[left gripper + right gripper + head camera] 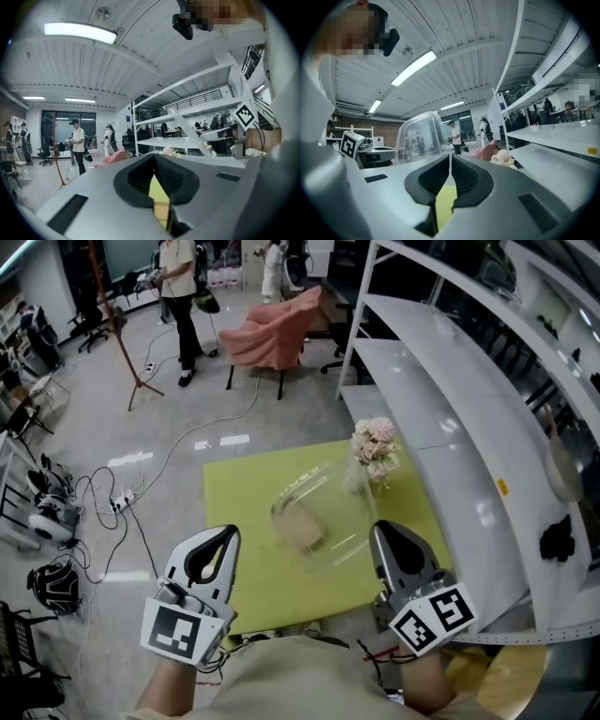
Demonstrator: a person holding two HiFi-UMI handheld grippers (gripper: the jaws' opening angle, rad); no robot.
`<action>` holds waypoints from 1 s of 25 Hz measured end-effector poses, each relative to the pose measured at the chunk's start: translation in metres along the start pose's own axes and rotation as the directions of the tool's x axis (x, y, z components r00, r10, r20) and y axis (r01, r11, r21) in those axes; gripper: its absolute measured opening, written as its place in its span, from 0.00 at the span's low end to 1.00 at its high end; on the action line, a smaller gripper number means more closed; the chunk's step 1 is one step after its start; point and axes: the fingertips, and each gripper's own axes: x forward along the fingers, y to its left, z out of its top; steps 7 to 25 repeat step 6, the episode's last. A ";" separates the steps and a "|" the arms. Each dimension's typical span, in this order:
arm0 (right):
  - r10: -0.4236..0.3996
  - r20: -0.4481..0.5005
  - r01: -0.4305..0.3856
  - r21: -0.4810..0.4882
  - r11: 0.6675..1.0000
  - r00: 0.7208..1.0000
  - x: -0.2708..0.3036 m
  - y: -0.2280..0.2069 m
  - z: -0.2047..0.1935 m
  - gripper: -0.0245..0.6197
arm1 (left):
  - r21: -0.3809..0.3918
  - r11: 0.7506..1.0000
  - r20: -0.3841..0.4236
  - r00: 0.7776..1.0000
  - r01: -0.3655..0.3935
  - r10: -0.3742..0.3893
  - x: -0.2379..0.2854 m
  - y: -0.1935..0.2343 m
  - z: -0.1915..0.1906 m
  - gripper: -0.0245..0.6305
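Note:
A clear plastic dome container [323, 512] lies tilted in the middle of a yellow-green table [244, 484], with a brown flat item [302, 529] inside it. A small bunch of pale pink flowers [375, 451] stands behind it to the right. My left gripper [220, 532] hovers over the table's near left edge, shut and empty. My right gripper [384, 529] is shut and empty, its tip close beside the container's near right side. The container [419, 136] rises just left of the shut right gripper [449, 154], and the flowers [505, 158] show to its right. The left gripper [154, 155] is closed tip to tip.
White shelving [450, 399] runs along the table's right side. On the floor behind stand a chair draped in pink cloth [277, 329], a tall stand [122, 334] and a person [178, 287]. Cables and a power strip [117, 502] lie left of the table.

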 end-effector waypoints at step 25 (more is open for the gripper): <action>0.006 -0.012 -0.006 -0.002 1.000 1.000 0.004 -0.002 -0.005 0.08 | -0.007 1.000 -0.003 1.000 0.002 -0.002 0.003 -0.001 -0.004 0.05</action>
